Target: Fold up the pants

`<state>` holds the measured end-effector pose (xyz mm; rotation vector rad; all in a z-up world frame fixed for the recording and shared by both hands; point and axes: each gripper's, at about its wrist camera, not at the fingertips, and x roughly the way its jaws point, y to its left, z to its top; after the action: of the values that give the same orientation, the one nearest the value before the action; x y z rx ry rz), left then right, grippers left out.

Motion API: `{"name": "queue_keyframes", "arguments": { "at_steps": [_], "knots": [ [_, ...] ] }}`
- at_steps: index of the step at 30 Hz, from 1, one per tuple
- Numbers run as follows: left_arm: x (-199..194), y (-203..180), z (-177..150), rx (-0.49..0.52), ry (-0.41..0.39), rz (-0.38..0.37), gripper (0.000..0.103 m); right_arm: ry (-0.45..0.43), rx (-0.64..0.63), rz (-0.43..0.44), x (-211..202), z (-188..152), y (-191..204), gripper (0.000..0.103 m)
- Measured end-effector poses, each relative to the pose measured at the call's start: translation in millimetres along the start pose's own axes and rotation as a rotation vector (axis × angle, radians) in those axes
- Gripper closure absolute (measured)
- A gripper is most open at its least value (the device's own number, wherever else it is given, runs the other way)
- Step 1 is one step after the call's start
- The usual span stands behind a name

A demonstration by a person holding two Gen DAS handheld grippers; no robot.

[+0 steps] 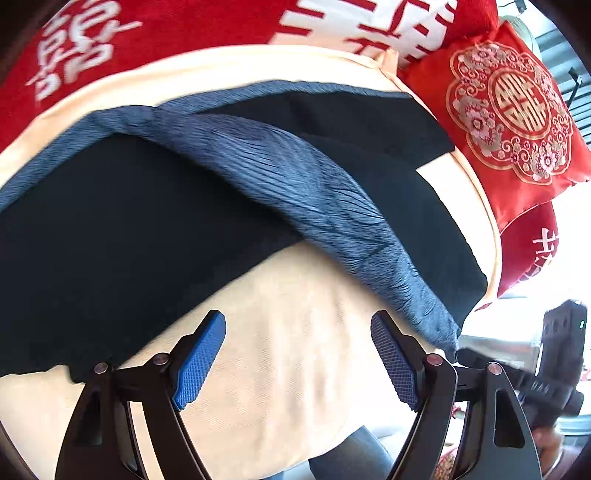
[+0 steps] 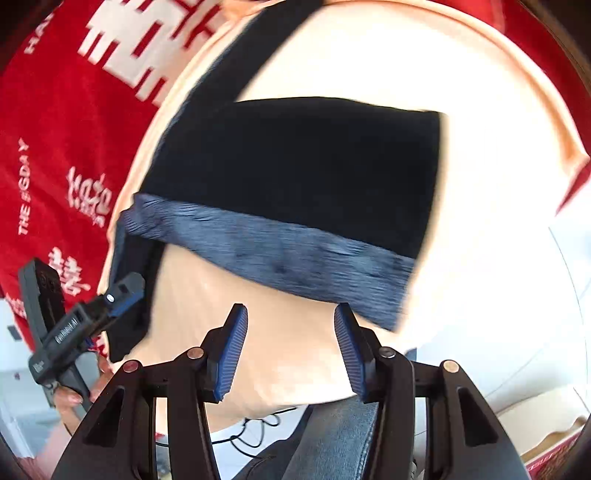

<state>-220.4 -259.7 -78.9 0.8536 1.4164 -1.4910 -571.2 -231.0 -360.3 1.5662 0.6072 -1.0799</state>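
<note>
Dark navy pants (image 1: pixel 122 225) with a ribbed grey-blue waistband (image 1: pixel 295 177) lie spread on a cream cushion (image 1: pixel 277 350). In the right wrist view the pants (image 2: pixel 295 166) lie with the waistband (image 2: pixel 266 254) nearest me. My left gripper (image 1: pixel 297 354) is open and empty, just short of the pants' near edge. My right gripper (image 2: pixel 291 347) is open and empty, just below the waistband. The left gripper (image 2: pixel 122 291) also shows at the left of the right wrist view, beside the pants' left edge. The right gripper's body (image 1: pixel 554 369) shows at the right of the left wrist view.
Red pillows with white characters (image 1: pixel 166 33) lie behind the cushion, and a red embroidered pillow (image 1: pixel 509 114) at the right. The red pillow (image 2: pixel 55 129) borders the cushion's left side. The person's jeans-clad leg (image 2: pixel 332 435) is below the cushion's near edge.
</note>
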Motion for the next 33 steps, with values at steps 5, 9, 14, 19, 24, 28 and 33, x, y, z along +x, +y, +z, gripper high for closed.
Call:
{"name": "queue_keyframes", "arguments": {
  "at_steps": [5,9,14,19,24,28,33],
  "knots": [
    [47,-32,3,-0.017,0.053,-0.035,0.021,0.02,0.043,0.06,8,2,-33,0.05],
    [56,-37,5,-0.027,0.046,-0.046,0.019,0.057,0.033,0.163,18,12,-46,0.05],
    [74,-52,10,-0.087,0.075,-0.136,0.019,0.119,0.049,0.301,27,22,-47,0.059],
    [76,-51,7,-0.125,0.072,-0.168,0.062,0.18,0.017,0.36,18,38,-32,0.093],
    [69,-59,14,-0.147,0.072,-0.204,0.075,0.144,-0.05,0.436,-18,80,2,0.098],
    [58,-66,33,-0.145,0.015,-0.215,0.075,0.12,-0.127,0.485,-36,134,37,0.098],
    [61,-61,69,-0.158,-0.05,-0.224,0.075,0.103,-0.171,0.553,-42,205,72,0.099]
  ]
}}
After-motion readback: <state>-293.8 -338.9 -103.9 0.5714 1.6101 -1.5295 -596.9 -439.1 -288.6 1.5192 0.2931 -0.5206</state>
